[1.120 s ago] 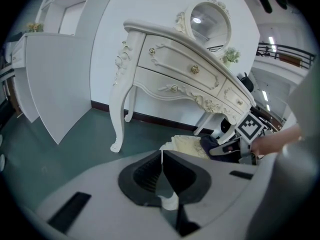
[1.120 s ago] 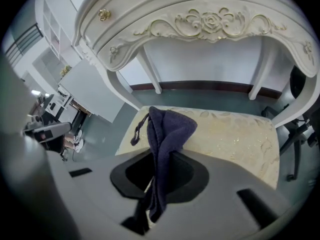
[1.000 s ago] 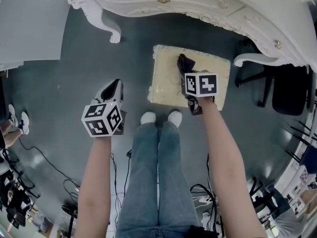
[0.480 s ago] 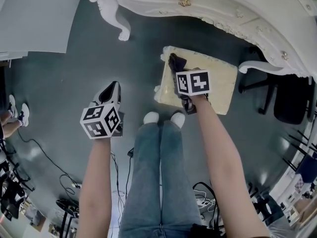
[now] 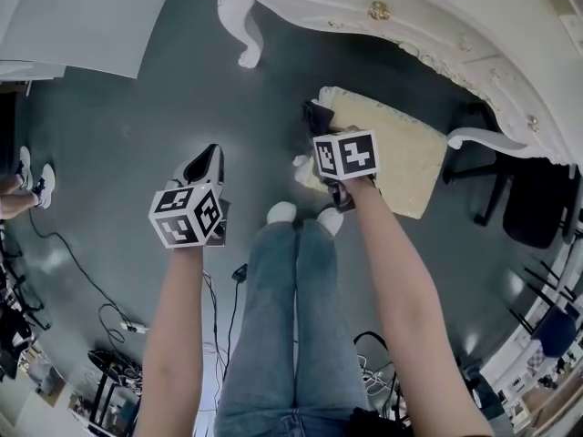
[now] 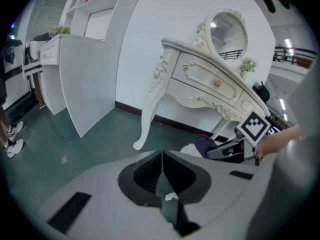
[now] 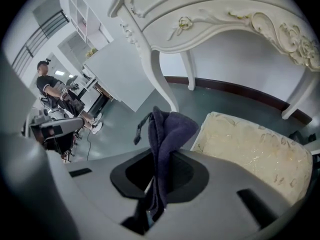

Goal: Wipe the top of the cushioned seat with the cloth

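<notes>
The right tongs [image 7: 157, 181] are clamped on a dark purple cloth [image 7: 165, 134], which rises from between the jaws in a bunched fold with a loose strip curling off to the left. In the head view this cloth [image 5: 318, 116] sits at the far left corner of a pale cream, square cushioned seat [image 5: 401, 167], over its edge. Whether it presses on the top cannot be told. The right tongs [image 5: 321, 127] reach out from the person's right arm over that same corner.

The left tongs [image 6: 163, 176] are closed with nothing between them, the two jaws meeting along a thin seam. In the head view the left tongs [image 5: 208, 164] are held over the grey-green floor [image 5: 118, 144], well apart from the seat and to its left.

The seat stands just in front of a white carved dressing table [image 5: 437, 25] with gold knobs, and its oval mirror [image 6: 227, 29] shows in the left gripper view. The person's blue jeans [image 5: 291, 335] and white shoes [image 5: 281, 213] are close to the seat's near edge. A black office chair [image 5: 528, 198] stands to the right, and a white cabinet panel [image 5: 82, 16] to the far left.
</notes>
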A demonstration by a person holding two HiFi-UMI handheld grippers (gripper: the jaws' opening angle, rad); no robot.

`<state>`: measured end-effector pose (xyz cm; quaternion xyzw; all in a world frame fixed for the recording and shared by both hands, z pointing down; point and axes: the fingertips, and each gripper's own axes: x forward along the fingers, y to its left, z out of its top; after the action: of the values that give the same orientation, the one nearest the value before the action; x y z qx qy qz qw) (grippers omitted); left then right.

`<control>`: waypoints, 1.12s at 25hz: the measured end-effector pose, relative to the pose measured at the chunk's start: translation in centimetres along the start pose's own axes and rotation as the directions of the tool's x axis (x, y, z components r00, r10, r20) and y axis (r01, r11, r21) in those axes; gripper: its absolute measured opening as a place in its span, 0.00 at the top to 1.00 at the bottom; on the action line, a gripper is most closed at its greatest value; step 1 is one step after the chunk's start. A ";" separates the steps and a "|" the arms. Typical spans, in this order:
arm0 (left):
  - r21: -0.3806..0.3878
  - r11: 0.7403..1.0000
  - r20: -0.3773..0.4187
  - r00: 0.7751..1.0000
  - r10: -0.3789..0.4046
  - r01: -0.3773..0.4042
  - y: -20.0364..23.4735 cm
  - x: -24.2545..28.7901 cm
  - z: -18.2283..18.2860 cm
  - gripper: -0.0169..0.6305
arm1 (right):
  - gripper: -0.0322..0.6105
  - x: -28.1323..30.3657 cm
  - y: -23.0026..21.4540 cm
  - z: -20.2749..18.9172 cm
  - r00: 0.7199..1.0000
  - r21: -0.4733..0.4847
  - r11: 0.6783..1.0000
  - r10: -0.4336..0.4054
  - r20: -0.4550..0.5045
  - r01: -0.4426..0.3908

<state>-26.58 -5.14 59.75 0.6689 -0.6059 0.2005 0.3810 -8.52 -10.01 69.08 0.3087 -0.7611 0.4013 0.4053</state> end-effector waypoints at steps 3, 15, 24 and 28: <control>0.002 1.000 0.002 1.000 -0.002 0.002 -0.5 -0.4 0.6 0.96 | 0.89 -1.4 0.2 0.5 1.000 0.008 1.000 0.003 0.018 -0.003; 0.091 0.990 0.037 0.993 -0.112 0.108 -7.7 0.1 4.3 0.96 | 0.89 -10.0 -2.2 1.2 0.992 0.097 0.995 -0.034 0.123 0.022; 0.178 0.962 -0.025 0.979 -0.204 0.205 -15.3 1.8 3.2 0.96 | 0.89 -14.5 -8.6 -4.5 0.982 0.233 0.969 -0.122 0.147 0.086; 0.227 0.938 -0.069 0.965 -0.254 0.263 -19.1 2.7 2.0 0.96 | 0.89 -16.9 -11.6 -8.2 0.972 0.310 0.943 -0.177 0.153 0.123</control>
<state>-8.07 -8.88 55.32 0.7789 -0.4777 0.2314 0.3342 11.81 -6.15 61.50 0.4582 -0.6995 0.4500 0.3135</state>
